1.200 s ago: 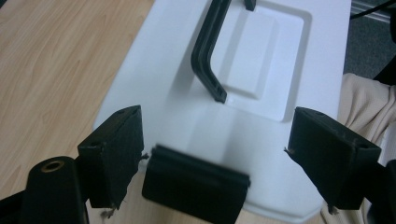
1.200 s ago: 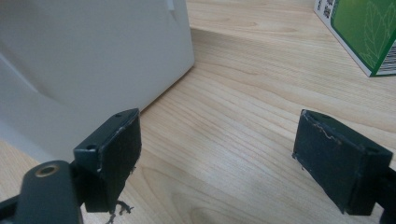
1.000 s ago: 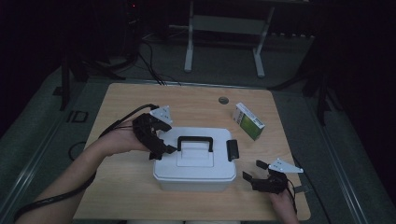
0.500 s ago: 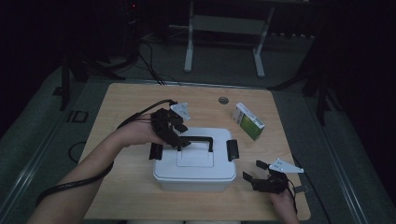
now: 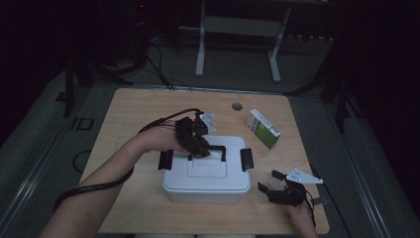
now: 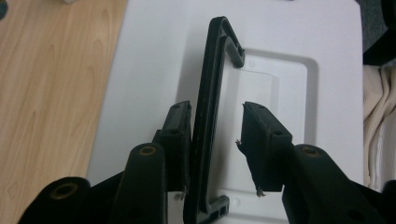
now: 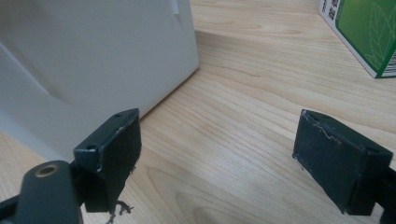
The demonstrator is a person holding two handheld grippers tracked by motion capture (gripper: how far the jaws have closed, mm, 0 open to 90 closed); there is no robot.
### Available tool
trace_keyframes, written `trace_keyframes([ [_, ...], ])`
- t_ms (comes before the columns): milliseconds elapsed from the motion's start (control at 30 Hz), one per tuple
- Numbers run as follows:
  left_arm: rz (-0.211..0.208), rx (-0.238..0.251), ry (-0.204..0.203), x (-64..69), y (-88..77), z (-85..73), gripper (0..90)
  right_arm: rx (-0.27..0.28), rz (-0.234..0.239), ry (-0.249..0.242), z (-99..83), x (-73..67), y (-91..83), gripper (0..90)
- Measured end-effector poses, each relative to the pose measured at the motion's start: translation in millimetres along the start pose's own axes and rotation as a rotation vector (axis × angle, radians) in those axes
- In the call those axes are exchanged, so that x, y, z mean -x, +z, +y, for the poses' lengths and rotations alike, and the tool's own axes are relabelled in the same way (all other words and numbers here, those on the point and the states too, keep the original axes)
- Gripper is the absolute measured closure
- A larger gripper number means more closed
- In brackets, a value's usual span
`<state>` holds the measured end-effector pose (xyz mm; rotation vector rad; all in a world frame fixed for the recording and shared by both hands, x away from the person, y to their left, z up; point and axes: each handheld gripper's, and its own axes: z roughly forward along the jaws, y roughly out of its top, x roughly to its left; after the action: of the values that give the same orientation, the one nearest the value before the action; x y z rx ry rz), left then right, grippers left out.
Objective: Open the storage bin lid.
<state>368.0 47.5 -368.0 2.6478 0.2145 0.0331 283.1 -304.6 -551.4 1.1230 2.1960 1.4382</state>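
Note:
A white lidded box (image 5: 205, 173) with a black carry handle (image 5: 218, 148) stands mid-table. My left gripper (image 5: 199, 148) reaches over the lid (image 6: 154, 70) with the raised handle (image 6: 208, 93) between its jaws. The jaws have just been closing. In the left gripper view (image 6: 215, 112) one pad lies against the handle and the other still stands a gap away, so the grip is open. My right gripper (image 5: 267, 181) rests low at the box's right front corner. It is open (image 7: 219, 135) over bare wood, beside the box wall (image 7: 93, 60).
A green and white carton (image 5: 264, 129) (image 7: 369, 32) lies on the table right of the box. Black latches (image 5: 246, 158) sit at both ends of the lid. A round grommet (image 5: 237, 106) is near the far edge. Cables and metal stand legs (image 5: 200, 44) lie beyond the table.
My left hand has moved right from the box's left end to over the lid, and its jaws have narrowed around the handle. The right gripper has stayed put.

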Motion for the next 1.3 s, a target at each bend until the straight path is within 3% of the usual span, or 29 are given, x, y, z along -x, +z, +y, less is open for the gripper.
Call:
trace_keyframes([
  [300, -0.005, -0.053, 0.010, 1.7, 3.7, 8.8, 76.7, 0.002, 0.001, 0.000, -0.1, -0.2, -0.2, 14.9],
  [400, -0.005, -0.084, 0.017, 3.1, 7.1, 11.9, 76.8, 0.002, 0.001, 0.000, -0.1, -0.2, -0.3, 14.9],
  [633, -0.049, -0.105, 0.036, 6.4, 8.7, 14.9, 82.8, 0.001, 0.000, -0.001, -0.1, -0.3, -0.1, 14.9],
  [1000, -0.054, -0.081, 0.033, 6.5, 1.6, 14.9, 83.7, -0.002, 0.000, 0.001, -0.4, -0.4, -0.1, 14.9],
  [1300, -0.021, -0.051, 0.039, 6.5, -24.8, 18.1, 83.7, -0.003, 0.003, 0.003, -0.4, -0.1, 0.3, 14.9],
])
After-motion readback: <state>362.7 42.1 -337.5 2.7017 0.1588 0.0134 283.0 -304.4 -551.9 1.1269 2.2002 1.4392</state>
